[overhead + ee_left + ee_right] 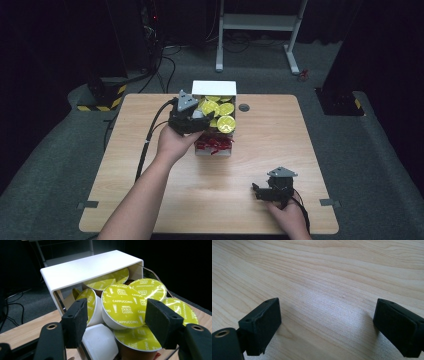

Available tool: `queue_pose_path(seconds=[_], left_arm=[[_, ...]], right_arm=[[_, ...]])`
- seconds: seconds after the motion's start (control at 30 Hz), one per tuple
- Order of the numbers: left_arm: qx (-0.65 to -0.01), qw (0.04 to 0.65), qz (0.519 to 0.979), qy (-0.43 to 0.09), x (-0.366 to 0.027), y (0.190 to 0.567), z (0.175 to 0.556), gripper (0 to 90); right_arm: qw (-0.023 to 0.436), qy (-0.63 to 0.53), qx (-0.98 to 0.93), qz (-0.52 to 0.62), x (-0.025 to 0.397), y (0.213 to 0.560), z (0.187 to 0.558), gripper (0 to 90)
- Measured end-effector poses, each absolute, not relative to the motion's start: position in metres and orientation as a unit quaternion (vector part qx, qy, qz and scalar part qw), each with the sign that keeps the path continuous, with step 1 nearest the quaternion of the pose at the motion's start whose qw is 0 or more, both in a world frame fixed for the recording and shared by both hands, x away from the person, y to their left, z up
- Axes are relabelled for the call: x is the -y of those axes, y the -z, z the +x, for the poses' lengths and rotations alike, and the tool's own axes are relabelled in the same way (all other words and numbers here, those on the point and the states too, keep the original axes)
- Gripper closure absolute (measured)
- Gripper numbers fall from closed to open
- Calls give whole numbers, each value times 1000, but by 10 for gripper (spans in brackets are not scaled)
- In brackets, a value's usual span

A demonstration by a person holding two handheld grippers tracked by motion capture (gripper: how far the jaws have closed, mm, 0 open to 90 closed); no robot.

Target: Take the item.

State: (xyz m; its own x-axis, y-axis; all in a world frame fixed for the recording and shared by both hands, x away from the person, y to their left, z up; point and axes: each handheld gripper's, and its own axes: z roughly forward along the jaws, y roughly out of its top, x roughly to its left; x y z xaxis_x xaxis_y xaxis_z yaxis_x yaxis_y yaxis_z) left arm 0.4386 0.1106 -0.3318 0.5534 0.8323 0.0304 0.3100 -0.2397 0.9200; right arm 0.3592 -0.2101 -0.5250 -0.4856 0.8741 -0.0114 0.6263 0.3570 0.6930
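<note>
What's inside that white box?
The white box holds coffee capsules with yellow-green lids reading "Cappuccino", piled up; one white capsule lies without its lid showing. The left gripper hovers open before them. The pile hides what's underneath.

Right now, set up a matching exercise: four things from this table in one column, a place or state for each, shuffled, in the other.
Things:
1. left gripper
2. right gripper
3. cappuccino capsule
4. white box

Places or states:
A. lying on its side, spilling capsules
B. open over bare table
C. yellow lid facing the left gripper's camera
D. open, jaws either side of a capsule

Pairs: 1-D, 2-B, 3-C, 4-A
</note>
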Motion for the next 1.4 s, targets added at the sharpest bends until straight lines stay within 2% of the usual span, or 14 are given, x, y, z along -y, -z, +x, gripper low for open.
queue_pose_path(seconds=[0.3,0.5,0.63,0.9,1.03,1.4], left_arm=[[-366,495,740,-273,-104,328,435,332],[-368,477,746,-284,-97,328,440,267],[-368,465,751,-290,-92,334,444,260],[-367,464,743,-312,-89,336,443,318],[-365,466,743,-311,-90,337,441,377],[-371,489,734,-290,-95,334,441,385]], right_arm=[[192,-319,-799,471,210,525,359,78],[192,-319,-799,471,210,525,359,78],[193,-320,-799,471,210,525,359,78],[192,-320,-799,471,210,525,359,78],[193,-320,-800,470,210,525,359,78],[192,-321,-799,471,210,525,359,79]])
